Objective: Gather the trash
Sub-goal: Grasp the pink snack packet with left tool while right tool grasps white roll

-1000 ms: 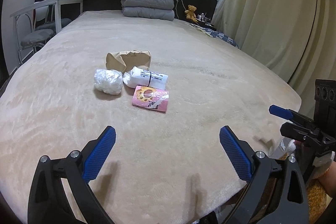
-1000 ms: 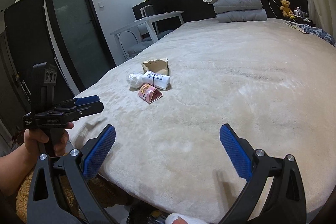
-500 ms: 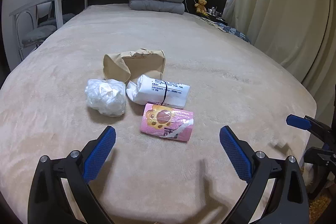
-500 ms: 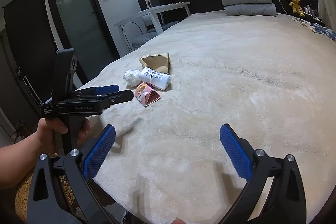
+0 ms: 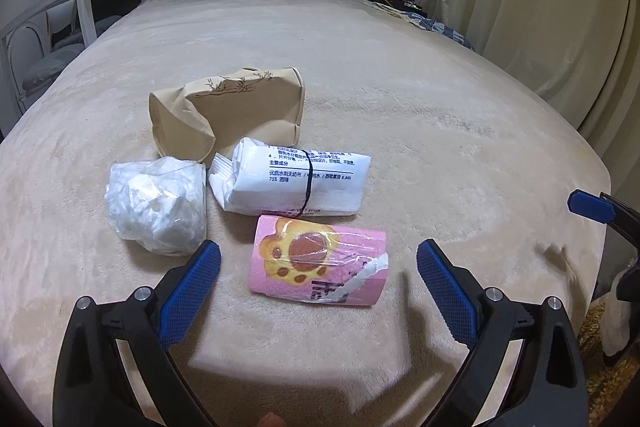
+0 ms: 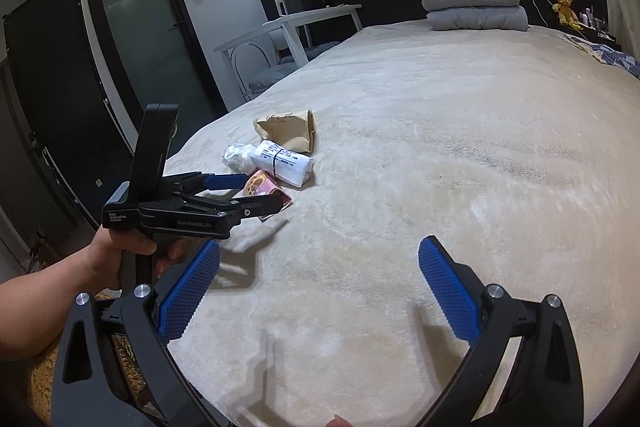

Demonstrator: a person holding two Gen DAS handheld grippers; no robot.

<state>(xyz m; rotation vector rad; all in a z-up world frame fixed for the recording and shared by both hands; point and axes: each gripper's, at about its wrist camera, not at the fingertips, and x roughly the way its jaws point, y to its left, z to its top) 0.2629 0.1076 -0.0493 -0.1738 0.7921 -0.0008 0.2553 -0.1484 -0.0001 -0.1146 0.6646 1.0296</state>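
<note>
Bed [image 5: 400,115] first: soft beige blanket, four bits of trash bunched near my corner of it. Tan paper bag [image 5: 228,107] lies farthest, crumpled, mouth toward me. White wipes pack [image 5: 296,179] lies just in front of it, touching the bag's edge. Clear plastic wad [image 5: 156,211] sits left of the pack. Pink packet [image 5: 320,263] is nearest, lying flat, torn at the right end, just below the wipes pack.

My left gripper [image 5: 318,281] hangs low over the blanket, jaws spread wide and empty, the pink packet sitting between the blue fingers [image 5: 192,287]. My right gripper [image 6: 318,291] is also wide and empty, well off to the side over bare blanket.

Step in hand, as I read it: take the pink packet. I should push in until the pads [image 5: 444,287] flank its middle, keep clear of the plastic wad at left, close on the long sides. Film looks slippery; grip firmly, lift straight.
</note>
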